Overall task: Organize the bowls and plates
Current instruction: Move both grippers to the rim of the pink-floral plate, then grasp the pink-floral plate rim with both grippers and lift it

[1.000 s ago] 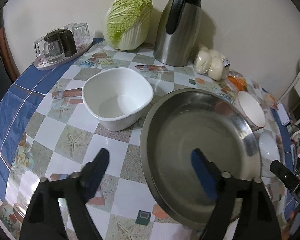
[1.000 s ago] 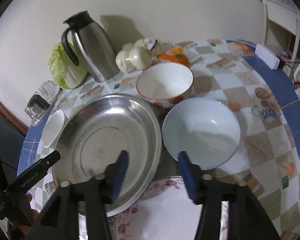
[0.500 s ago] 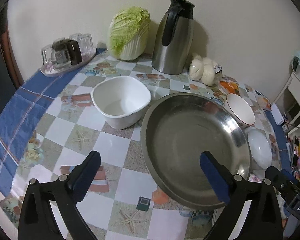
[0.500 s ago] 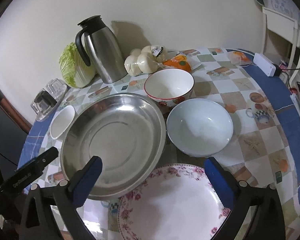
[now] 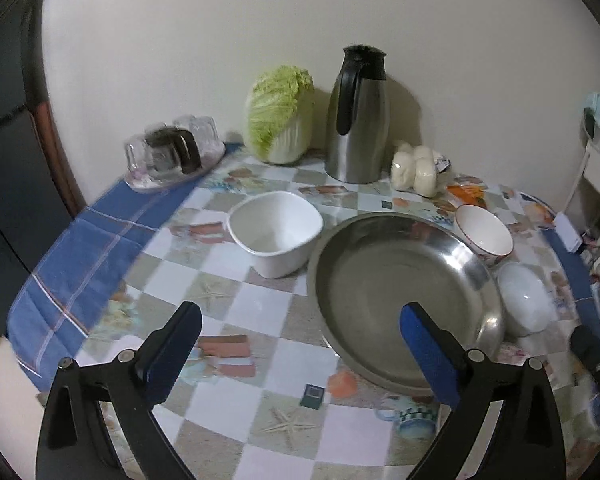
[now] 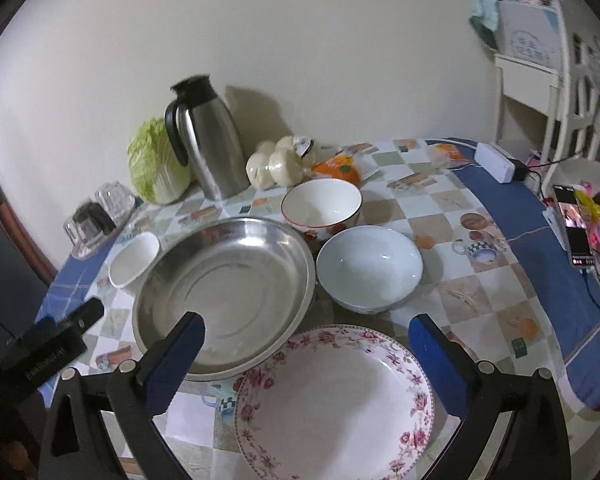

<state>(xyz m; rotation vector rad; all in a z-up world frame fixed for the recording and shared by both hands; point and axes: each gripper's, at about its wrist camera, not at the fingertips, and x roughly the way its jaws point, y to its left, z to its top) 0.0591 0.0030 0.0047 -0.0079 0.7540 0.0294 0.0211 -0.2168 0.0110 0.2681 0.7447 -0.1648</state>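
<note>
A wide steel pan [image 5: 396, 292] [image 6: 224, 292] lies in the middle of the table. Left of it stands a white squarish bowl [image 5: 276, 232] [image 6: 134, 260]. A red-rimmed bowl [image 5: 484, 234] [image 6: 320, 206] and a pale blue bowl [image 5: 524, 304] [image 6: 370, 272] sit to the pan's right. A floral plate [image 6: 334, 404] lies nearest in the right wrist view. My left gripper [image 5: 300, 356] hangs open above the table, empty, its right finger over the pan's near rim. My right gripper [image 6: 308, 360] is open and empty above the floral plate.
At the back by the wall stand a steel jug [image 5: 358, 116], a cabbage [image 5: 280, 112], bagged buns [image 5: 416, 170] and a tray of glasses [image 5: 172, 156]. A phone [image 6: 574, 224], a white adapter [image 6: 494, 162] and a white chair [image 6: 556, 92] are on the right.
Both grippers have opened wide and pulled back and up from the dishes. The right gripper, earlier at the gap between pan and blue bowl, is now over the floral plate.
</note>
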